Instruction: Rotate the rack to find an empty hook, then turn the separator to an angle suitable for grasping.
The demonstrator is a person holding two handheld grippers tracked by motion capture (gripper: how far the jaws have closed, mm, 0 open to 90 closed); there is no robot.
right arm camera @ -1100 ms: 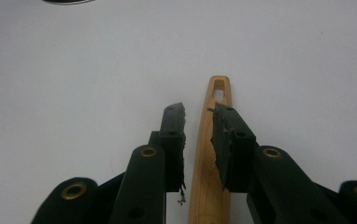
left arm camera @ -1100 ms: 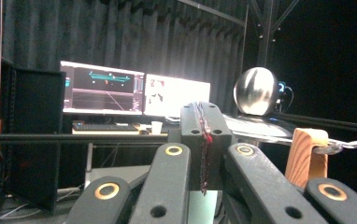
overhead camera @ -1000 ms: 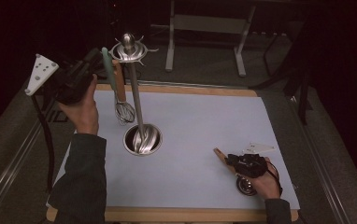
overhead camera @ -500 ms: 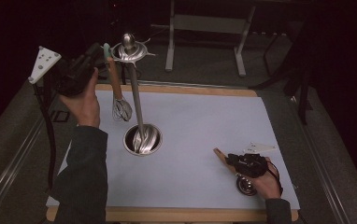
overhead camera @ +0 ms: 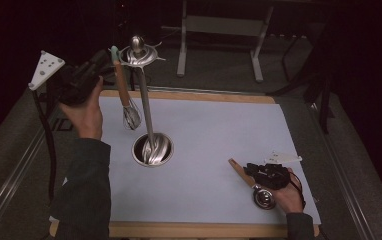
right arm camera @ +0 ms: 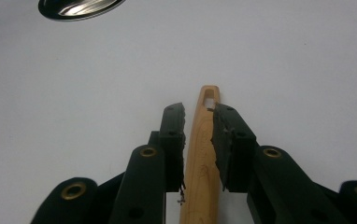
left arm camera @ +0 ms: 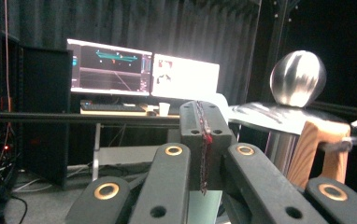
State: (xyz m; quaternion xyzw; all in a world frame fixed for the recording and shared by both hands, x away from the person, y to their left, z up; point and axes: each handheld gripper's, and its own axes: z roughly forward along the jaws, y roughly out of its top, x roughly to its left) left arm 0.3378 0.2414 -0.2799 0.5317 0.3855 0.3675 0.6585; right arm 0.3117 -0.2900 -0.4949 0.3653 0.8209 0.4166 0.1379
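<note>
The pale work mat (overhead camera: 219,135) lies on the wooden board (overhead camera: 189,95) and takes up most of the table in the high view. On it, left of centre, stands the steel utensil stand (overhead camera: 146,107): a round base, an upright pole, and a hook ring topped by a ball (left arm camera: 298,78).

Your left gripper (overhead camera: 95,70) is raised at the far left, level with that ring. A whisk (overhead camera: 126,97) with a wooden handle and a pale green tip hangs beside the pole, its wire head above the mat. In the left gripper view your jaws are pressed together with almost no gap; whether they pinch the whisk's tip, I cannot tell. The wooden handle (left arm camera: 319,149) sits just right of the jaws, against the ring.

Your right gripper (right arm camera: 199,140) rests low on the mat at the near right. Its jaws are slightly spread on either side of the wooden handle of a ladle (right arm camera: 202,154), the right pad at the wood, the left just clear. The ladle's steel bowl (overhead camera: 264,196) lies beside your right hand (overhead camera: 286,192)
</note>
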